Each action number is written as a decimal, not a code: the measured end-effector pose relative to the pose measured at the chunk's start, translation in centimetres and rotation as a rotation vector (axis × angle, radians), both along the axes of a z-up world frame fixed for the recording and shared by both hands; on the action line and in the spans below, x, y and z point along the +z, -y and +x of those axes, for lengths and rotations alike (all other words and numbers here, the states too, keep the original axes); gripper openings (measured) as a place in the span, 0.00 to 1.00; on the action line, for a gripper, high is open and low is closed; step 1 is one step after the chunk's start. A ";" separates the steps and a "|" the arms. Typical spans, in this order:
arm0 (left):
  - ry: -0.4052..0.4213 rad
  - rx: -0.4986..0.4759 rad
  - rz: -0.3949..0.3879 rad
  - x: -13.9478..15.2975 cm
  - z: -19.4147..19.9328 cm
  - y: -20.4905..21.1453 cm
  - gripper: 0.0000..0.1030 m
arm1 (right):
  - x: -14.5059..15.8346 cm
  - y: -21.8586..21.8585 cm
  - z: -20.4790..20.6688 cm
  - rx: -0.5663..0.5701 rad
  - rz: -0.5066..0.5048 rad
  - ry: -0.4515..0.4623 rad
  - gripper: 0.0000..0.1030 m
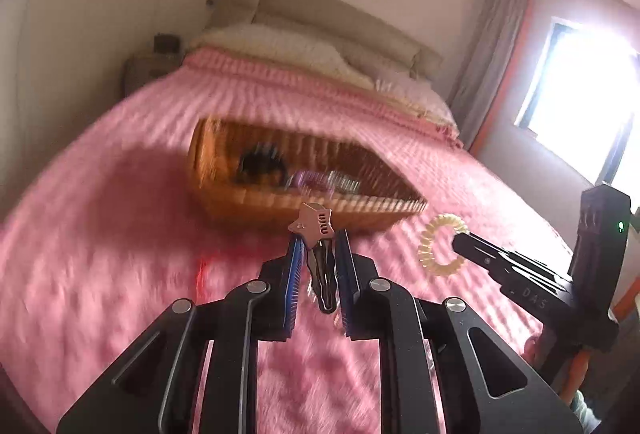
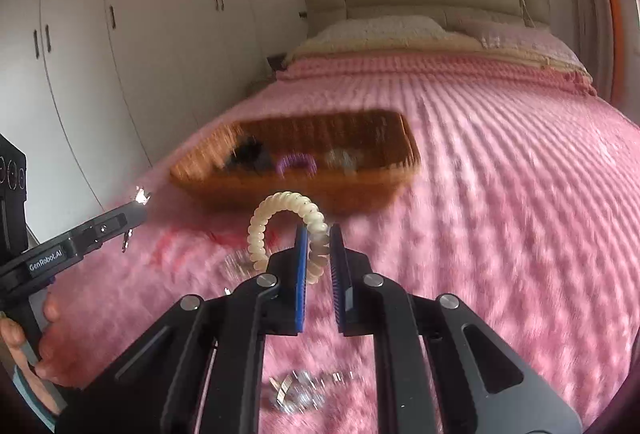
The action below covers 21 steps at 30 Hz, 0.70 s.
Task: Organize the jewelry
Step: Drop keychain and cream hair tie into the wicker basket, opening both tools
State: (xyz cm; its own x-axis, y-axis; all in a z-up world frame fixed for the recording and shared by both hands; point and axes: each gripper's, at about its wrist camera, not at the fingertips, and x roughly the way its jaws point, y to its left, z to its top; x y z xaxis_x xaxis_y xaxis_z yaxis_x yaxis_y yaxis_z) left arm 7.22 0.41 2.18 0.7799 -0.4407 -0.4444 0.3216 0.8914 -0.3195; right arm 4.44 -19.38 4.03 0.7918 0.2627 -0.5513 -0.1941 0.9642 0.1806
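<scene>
My left gripper (image 1: 318, 238) is shut on a metal hair clip (image 1: 316, 224) with a pinkish star-shaped top, held above the pink bedspread just short of the wicker basket (image 1: 256, 205). My right gripper (image 2: 318, 234) is shut on a cream spiral hair tie (image 2: 276, 203), whose loop sticks out to the left of the fingers. In the left wrist view the right gripper (image 1: 460, 242) comes in from the right with the hair tie (image 1: 430, 246). The right wrist view shows the left gripper (image 2: 138, 211) at the left, the clip (image 2: 141, 195) glinting at its tip.
The basket (image 2: 280, 193) lies mid-bed and holds a black scrunchie (image 2: 246, 153), a purple spiral tie (image 2: 298, 163) and a pale piece (image 2: 344, 157). Silver jewelry (image 2: 300, 394) lies on the bedspread under my right gripper. A red mark (image 2: 172, 242) shows on the cover. Wardrobes stand at the left.
</scene>
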 end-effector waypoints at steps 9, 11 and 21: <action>0.098 -0.010 0.009 5.9 7.1 2.2 0.14 | 5.4 -1.9 8.6 -0.025 -0.071 0.052 0.09; 0.090 -0.010 0.013 5.7 9.3 2.9 0.14 | 5.0 -2.0 11.3 -0.031 -0.090 0.011 0.09; -0.116 -0.017 0.067 -0.1 16.7 4.7 0.14 | -2.6 -1.6 20.6 -0.082 -0.106 -0.311 0.09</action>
